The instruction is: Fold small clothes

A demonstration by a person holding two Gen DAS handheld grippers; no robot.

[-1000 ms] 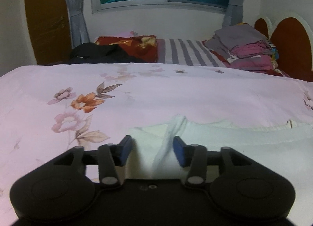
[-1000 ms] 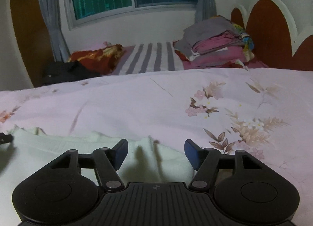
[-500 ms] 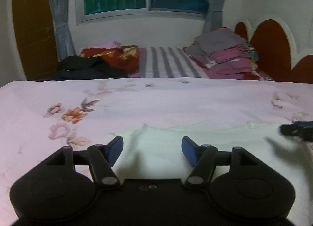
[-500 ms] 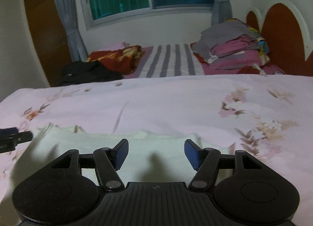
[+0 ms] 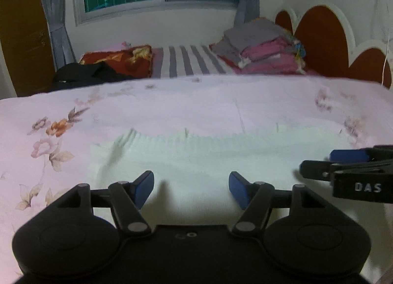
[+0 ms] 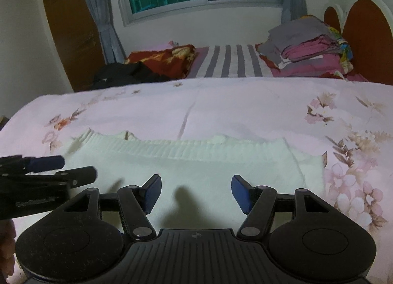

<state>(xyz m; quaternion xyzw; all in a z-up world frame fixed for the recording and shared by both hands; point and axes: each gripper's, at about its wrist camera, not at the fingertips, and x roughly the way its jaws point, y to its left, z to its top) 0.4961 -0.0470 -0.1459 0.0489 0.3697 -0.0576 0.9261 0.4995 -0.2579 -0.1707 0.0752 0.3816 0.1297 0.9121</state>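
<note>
A small white knit garment (image 6: 191, 161) lies flat on the pink floral bedsheet (image 6: 245, 109), its ribbed edge on the far side. It also shows in the left wrist view (image 5: 208, 156). My left gripper (image 5: 191, 189) is open and empty, held above the garment's near left part. My right gripper (image 6: 196, 191) is open and empty above the garment's near middle. The right gripper shows side-on in the left wrist view (image 5: 319, 161), and the left gripper shows side-on in the right wrist view (image 6: 61, 168).
A stack of folded grey and pink clothes (image 6: 307, 45) sits at the far right by the red headboard (image 6: 366, 38). A red patterned cloth (image 6: 162, 60), a black item (image 6: 122, 75) and a striped sheet (image 6: 228, 62) lie at the far side.
The left gripper let go of the garment's edge and opened. Both grippers rose and drew back, and the garment now lies spread flat. The grippers came closer together.
</note>
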